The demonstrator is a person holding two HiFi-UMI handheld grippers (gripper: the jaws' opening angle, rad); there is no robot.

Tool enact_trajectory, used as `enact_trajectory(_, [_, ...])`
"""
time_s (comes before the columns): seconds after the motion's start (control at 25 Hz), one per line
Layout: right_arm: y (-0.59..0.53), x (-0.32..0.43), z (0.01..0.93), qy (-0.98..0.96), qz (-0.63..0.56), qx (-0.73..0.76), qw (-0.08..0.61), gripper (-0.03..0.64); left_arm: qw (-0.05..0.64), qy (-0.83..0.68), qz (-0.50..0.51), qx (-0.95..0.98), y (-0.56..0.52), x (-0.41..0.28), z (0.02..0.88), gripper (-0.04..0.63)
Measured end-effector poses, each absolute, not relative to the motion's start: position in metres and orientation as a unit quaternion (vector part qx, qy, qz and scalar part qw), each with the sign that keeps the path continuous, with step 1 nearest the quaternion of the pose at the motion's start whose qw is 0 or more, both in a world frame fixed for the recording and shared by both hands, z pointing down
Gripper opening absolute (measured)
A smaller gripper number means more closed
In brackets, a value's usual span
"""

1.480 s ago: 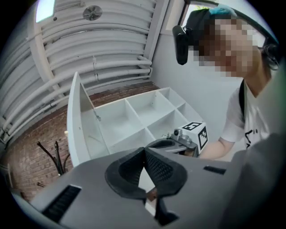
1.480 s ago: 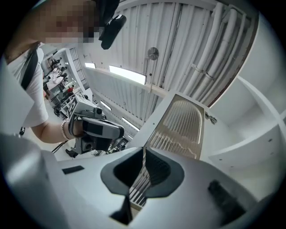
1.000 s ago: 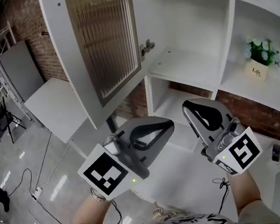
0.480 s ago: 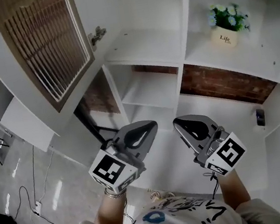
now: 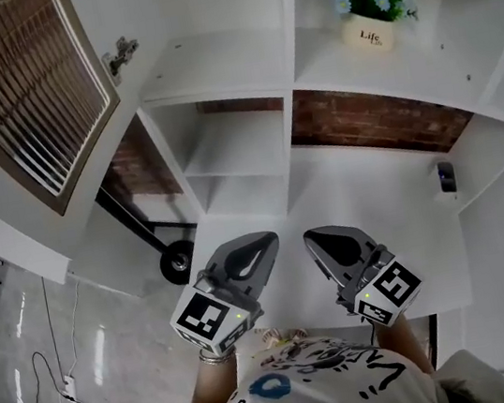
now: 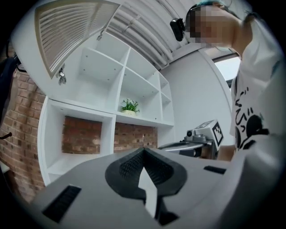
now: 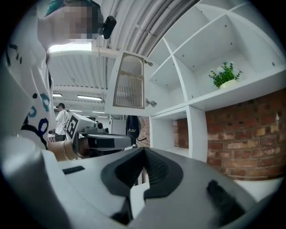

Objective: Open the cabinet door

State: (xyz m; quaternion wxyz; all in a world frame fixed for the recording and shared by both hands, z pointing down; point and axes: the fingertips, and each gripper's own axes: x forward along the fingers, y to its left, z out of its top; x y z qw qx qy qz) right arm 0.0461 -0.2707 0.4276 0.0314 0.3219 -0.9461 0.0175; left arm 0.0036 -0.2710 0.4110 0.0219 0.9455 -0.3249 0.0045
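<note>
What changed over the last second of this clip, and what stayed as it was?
Both the left gripper and right gripper have come down from the shelves and now sit low over the white desk. Nothing was grasped or released; both pairs of jaws stay shut and empty. The cabinet door stays open, the potted plant on its shelf.

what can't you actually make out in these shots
- cabinet door: the head view's top and left edges cut it off, so whether it has a handle cannot be told.
- small dark object on the white surface at the right: too small in the head view to identify.
- potted plant: the print on its pot is too small to read fully.
- black wheeled frame: mostly hidden behind the shelf unit in the head view.
</note>
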Motion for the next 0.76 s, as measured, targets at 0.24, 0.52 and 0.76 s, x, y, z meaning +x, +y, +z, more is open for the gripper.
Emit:
enact_trajectory(0.24, [-0.263, 0.063, 0.447, -0.932, 0.036, 0.358, 0.053, 0.026, 0.045, -0.296, 0.020, 0.954, -0.267, 0.014, 0.431, 0.015])
enact_trajectory(0.52, [-0.256, 0.073, 0.456, -0.927, 0.048, 0.367, 0.059, 0.026, 0.051, -0.268, 0.038, 0.961, -0.258, 0.027, 0.440, 0.015])
enact_trajectory(0.76, [-0.255, 0.068, 0.456, -0.930, 0.045, 0.359, 0.059, 0.026, 0.055, -0.270, 0.052, 0.960, -0.255, 0.024, 0.444, 0.015])
